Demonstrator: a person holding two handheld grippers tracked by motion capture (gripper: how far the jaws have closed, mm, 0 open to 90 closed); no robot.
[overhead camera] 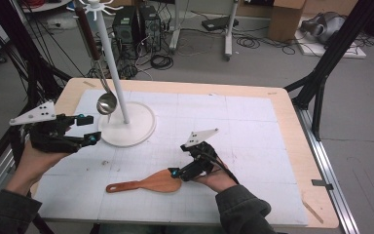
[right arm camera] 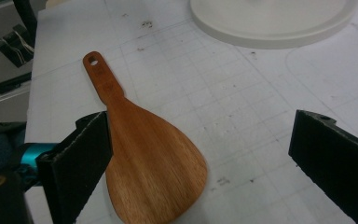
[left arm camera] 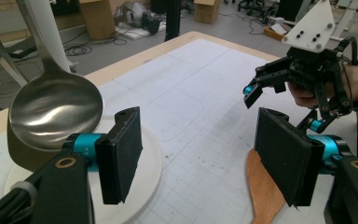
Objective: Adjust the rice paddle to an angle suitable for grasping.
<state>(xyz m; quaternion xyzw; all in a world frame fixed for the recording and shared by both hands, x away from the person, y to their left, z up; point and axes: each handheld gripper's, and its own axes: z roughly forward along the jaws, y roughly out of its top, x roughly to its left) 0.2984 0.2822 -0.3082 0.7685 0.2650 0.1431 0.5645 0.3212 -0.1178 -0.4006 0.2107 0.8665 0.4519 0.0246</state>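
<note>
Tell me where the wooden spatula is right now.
In the high view the wooden spatula lies flat on the white mat near the table's front edge, its blade at the right gripper and its handle pointing left, in front of the white stand's round base.

Even, soft overhead light fills the room; shadows stay faint. The ladle (left arm camera: 53,109) bowl catches a bright sheen. Near jaws look soft, and the high view is slightly blurred throughout.

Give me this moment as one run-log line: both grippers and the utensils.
left gripper: open, empty, beside hanging ladle | right gripper: open, jaws astride wooden spatula | spatula: flat on mat | ladle: on white stand
</note>
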